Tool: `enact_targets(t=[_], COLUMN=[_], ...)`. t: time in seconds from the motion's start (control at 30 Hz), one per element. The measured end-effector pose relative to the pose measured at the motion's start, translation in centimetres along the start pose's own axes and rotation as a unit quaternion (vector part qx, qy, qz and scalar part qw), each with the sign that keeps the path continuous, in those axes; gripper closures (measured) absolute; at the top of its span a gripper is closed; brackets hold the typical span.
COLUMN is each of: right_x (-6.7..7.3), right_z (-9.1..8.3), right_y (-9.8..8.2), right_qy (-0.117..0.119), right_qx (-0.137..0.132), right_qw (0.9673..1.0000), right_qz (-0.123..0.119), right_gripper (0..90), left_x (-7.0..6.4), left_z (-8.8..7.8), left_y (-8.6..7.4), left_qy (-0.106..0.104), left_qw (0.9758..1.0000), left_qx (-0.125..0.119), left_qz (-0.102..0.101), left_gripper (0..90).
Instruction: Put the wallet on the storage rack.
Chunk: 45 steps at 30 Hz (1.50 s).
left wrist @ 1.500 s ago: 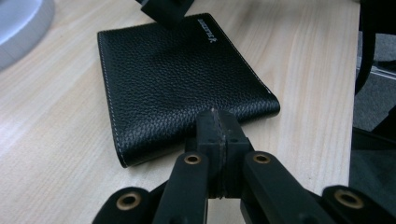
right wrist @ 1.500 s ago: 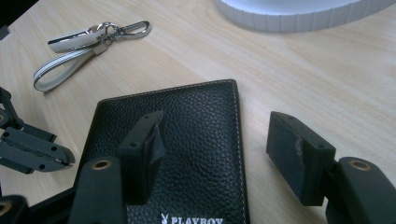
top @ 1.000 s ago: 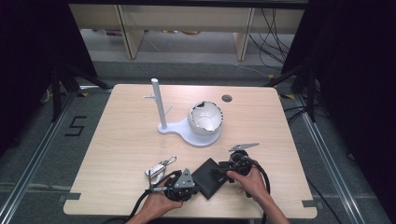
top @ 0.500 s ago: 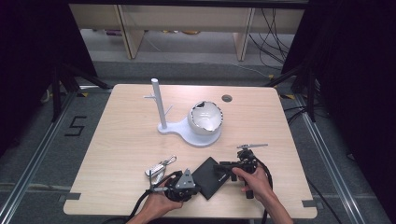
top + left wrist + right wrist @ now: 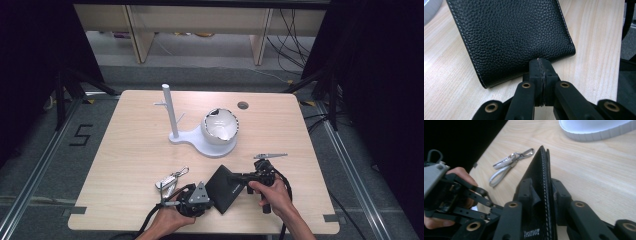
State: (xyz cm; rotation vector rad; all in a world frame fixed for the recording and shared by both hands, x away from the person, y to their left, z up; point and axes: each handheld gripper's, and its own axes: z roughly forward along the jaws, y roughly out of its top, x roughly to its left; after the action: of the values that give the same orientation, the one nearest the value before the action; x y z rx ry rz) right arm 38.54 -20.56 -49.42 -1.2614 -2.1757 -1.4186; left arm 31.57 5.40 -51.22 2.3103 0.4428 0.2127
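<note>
A black leather wallet (image 5: 224, 189) sits near the table's front edge, between my two grippers. My left gripper (image 5: 210, 192) is at its left corner. In the left gripper view the jaws (image 5: 541, 65) are pressed together on the wallet's (image 5: 511, 37) near edge, a thin stitched layer between them. My right gripper (image 5: 235, 177) comes in from the right. Its jaws have just been closing and now clamp the wallet (image 5: 540, 167), which stands on edge between the right gripper's (image 5: 541, 192) pads.
A key ring with a white strap (image 5: 171, 179) lies just left of the wallet, the same keys (image 5: 506, 166) beyond it in the right gripper view. Mid-table is a white stand base (image 5: 210, 145) with an upright post (image 5: 169, 110) and a bowl (image 5: 220, 126).
The right gripper's jaws have closed on the wallet's right edge with little shift of the hand. The left gripper and the keys have stayed put.
</note>
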Motion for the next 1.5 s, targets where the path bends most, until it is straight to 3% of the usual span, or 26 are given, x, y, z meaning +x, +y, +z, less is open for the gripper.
enact_targets(t=[0.07,0.2,0.27,0.3,0.33,0.37,0.4,0.47,0.53,0.57,0.6,0.63,0.67,0.73,0.8,0.87,0.9,0.93,0.97,1.1,1.17,1.23,1.27,1.43,1.47,1.5], right_x=[0.1,1.0,1.1,1.7,1.7,1.9,1.8,2.3,2.1,2.3,2.5,2.3,2.5,2.3,2.4,2.2,1.8,1.8,1.5,1.1,1.1,0.7,0.8,0.6,0.7,0.4], right_z=[0.0,-0.2,-0.1,-0.3,-0.2,-0.3,-0.5,-0.9,-1.0,-1.3,-1.6,-1.7,-1.9,-2.2,-2.5,-2.9,-2.9,-3.1,-3.3,-4.1,-4.6,-5.0,-5.2,-5.9,-6.1,-6.2], right_y=[0.0,0.0,0.1,0.1,0.2,0.3,0.5,0.8,1.2,1.3,1.6,1.9,2.0,2.5,2.8,3.3,3.6,3.8,4.1,5.1,5.7,6.4,6.6,7.8,8.1,8.4], right_qy=[0.008,0.025,0.029,0.042,0.041,0.033,0.037,0.043,0.036,0.041,0.039,0.032,0.04,0.03,0.03,0.025,0.018,0.019,0.015,0.001,0.001,-0.011,-0.014,-0.023,-0.022,-0.025], right_qx=[-0.01,-0.014,-0.019,-0.007,-0.016,-0.017,-0.025,-0.026,-0.039,-0.038,-0.039,-0.049,-0.047,-0.059,-0.059,-0.067,-0.078,-0.078,-0.084,-0.101,-0.105,-0.118,-0.117,-0.128,-0.128,-0.133], right_qw=[0.9999,0.9995,0.9993,0.999,0.999,0.9993,0.9986,0.9987,0.9979,0.998,0.9983,0.9973,0.9977,0.9966,0.9972,0.9968,0.9954,0.996,0.9953,0.9941,0.994,0.9915,0.9922,0.9903,0.9909,0.9895], right_qz=[0.005,0.015,-0.011,0.012,-0.007,-0.004,-0.028,-0.012,-0.036,-0.03,-0.021,-0.045,-0.029,-0.047,-0.032,-0.034,-0.052,-0.038,-0.045,-0.039,-0.032,-0.053,-0.039,-0.049,-0.035,-0.05], right_gripper=[77.0,79.4,79.7,80.0,80.1,80.1,80.2,80.3,80.3,80.3,80.3,80.3,80.3,80.3,80.3,80.3,80.3,80.3,80.3,80.3,80.3,80.4,80.3,80.4,80.4,80.4], left_x=[0.0,-0.3,-0.3,-0.4,-0.4,-0.4,-0.4,-0.3,0.0,0.2,0.3,0.6,0.6,0.9,1.1,1.3,1.5,1.6,1.7,1.9,1.9,2.1,2.2,2.4,2.4,2.4], left_z=[-0.2,-0.7,-1.3,-1.6,-2.1,-2.6,-3.1,-4.0,-4.8,-5.3,-5.7,-5.9,-6.1,-6.6,-7.2,-7.9,-8.2,-8.6,-8.9,-9.7,-9.9,-10.2,-10.3,-10.4,-10.4,-10.4], left_y=[0.1,0.3,0.4,0.4,0.4,0.4,0.4,0.3,0.0,-0.2,-0.5,-0.8,-1.2,-1.7,-2.1,-2.6,-2.8,-3.0,-3.3,-4.3,-4.7,-5.1,-5.2,-5.8,-5.9,-5.9], left_qy=[0.003,-0.002,0.003,0.0,0.002,0.007,0.009,0.018,0.037,0.045,0.046,0.047,0.056,0.058,0.069,0.069,0.068,0.074,0.08,0.107,0.108,0.116,0.12,0.125,0.123,0.123], left_qw=[0.9999,1.0,1.0,0.9999,0.9999,0.9999,0.9999,0.9996,0.9991,0.9988,0.9985,0.9985,0.9975,0.9971,0.9964,0.9953,0.995,0.9942,0.9931,0.991,0.9904,0.9897,0.9895,0.9877,0.9879,0.9876], left_qx=[0.01,0.002,-0.003,-0.012,-0.009,-0.009,-0.01,-0.015,-0.014,-0.011,-0.01,-0.008,-0.016,-0.014,-0.016,-0.03,-0.039,-0.04,-0.048,-0.033,-0.034,-0.03,-0.026,-0.025,-0.024,-0.025], left_qz=[0.012,0.005,0.007,-0.006,-0.003,-0.006,-0.008,-0.015,-0.013,-0.017,-0.028,-0.026,-0.041,-0.047,-0.048,-0.06,-0.062,-0.068,-0.072,-0.074,-0.08,-0.077,-0.076,-0.091,-0.091,-0.094], left_gripper=[86.7,79.1,71.5,66.9,62.0,57.1,52.3,45.2,39.5,38.1,37.0,36.4,35.6,33.9,32.8,31.5,31.2,31.2,31.0,29.4,29.4,29.3,29.1,28.8,28.8,28.7])
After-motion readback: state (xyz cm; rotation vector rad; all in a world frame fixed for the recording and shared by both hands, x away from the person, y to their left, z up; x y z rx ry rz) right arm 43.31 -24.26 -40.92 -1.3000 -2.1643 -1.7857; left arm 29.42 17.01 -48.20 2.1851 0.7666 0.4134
